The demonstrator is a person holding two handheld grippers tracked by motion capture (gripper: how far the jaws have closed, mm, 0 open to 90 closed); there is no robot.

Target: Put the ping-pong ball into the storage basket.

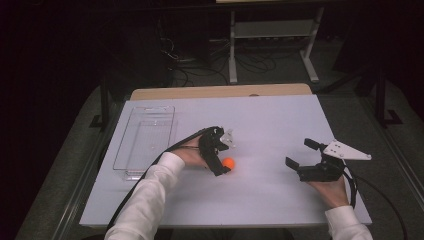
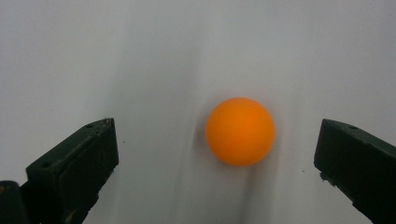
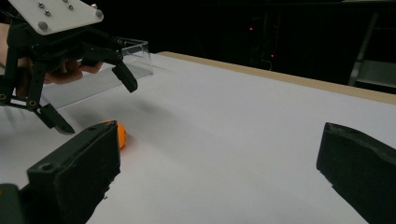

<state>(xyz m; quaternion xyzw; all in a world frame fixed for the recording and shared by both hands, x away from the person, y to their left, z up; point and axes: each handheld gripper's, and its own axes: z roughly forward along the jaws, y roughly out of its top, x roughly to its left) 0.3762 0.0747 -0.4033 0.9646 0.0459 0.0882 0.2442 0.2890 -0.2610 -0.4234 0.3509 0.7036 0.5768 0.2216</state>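
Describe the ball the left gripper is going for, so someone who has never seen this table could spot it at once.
Start at the white table, with a clear plastic tray along its left side. Just right of that tray the left gripper hangs open, and the ball lies on the table under its jaws, untouched. It is small, round and bright orange, the only coloured thing there.

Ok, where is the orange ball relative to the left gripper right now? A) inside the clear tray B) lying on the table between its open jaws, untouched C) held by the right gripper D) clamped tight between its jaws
B: in the left gripper view the orange ball rests on the white table with a gap to each jaw of the left gripper.
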